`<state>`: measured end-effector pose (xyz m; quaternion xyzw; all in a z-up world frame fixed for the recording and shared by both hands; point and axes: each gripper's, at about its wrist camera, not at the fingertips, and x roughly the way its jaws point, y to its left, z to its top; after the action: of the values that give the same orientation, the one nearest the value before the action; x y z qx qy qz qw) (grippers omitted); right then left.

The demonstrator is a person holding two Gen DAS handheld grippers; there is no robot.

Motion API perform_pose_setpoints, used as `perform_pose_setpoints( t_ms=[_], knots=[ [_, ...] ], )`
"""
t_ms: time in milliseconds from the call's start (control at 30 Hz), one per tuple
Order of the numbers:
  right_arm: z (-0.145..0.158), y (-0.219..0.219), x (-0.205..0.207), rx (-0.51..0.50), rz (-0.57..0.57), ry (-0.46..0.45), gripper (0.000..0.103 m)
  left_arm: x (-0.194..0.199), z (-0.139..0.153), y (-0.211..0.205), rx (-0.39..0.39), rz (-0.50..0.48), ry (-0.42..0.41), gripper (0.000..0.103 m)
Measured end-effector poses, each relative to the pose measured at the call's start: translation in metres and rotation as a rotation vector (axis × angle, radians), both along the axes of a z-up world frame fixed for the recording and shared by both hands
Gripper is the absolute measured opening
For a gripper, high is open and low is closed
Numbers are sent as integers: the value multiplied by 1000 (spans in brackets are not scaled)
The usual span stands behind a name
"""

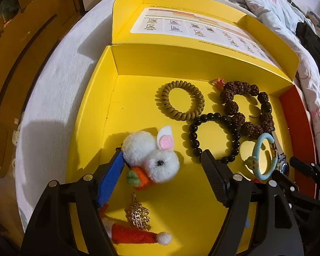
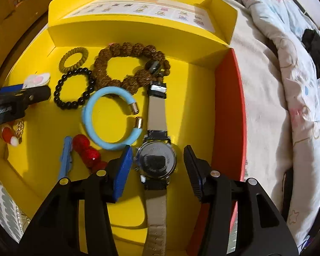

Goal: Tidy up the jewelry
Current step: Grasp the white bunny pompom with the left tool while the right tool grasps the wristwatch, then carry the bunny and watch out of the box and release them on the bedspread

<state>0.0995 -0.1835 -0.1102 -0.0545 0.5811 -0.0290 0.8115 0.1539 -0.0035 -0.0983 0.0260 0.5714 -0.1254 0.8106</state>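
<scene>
1. Watch: lying face down near the box's red right wall, strap running toward the back wall and the front edge. The right gripper is straddling the case, jaws half-wide; the blue pad looks just beside the case, the black pad is apart from it. Nothing is being held yet.
2. Rabbit: white pom-pom toy with a carrot, sitting toward the box's left wall. The left gripper is bracketing it, jaws wide; the blue pad is touching or nearly touching the fluff, the black pad is standing clear. No grip showing.
3. Black beads: ring at mid-floor, touching the brown beads behind it.
4. Coil tie: lying near the back wall, left of the brown beads.
5. Blue bangle: open cuff resting between the black beads and the watch.
6. Gold clip and Santa hat: lying by the front-left corner.
7. Box: yellow, lid folded back, resting on bedding.
8. Step, judged: both grippers are lining up picks. The next move calls for closing squarely on the watch case and gently on the soft rabbit, then lifting.
</scene>
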Motion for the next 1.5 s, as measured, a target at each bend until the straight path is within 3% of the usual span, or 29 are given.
perform_pose_setpoints(
  t_ms=[233, 333, 700, 1133, 1500],
  knots=[
    [-1, 1, -1, 22, 2, 0, 50, 2, 0, -3, 17, -5, -3, 61],
    [0, -1, -2, 66, -9, 5, 43, 3, -3, -5, 9, -12, 17, 47],
    [0, -5, 0, 100, -23, 8, 42, 1, 1, -2, -25, -11, 8, 37],
    [27, -11, -8, 146, -43, -63, 42, -9, 30, 6, -73, -2, -47, 37],
    [77, -15, -23, 171, -53, -182, 42, -29, 62, 8, -114, -15, -115, 37]
  ],
)
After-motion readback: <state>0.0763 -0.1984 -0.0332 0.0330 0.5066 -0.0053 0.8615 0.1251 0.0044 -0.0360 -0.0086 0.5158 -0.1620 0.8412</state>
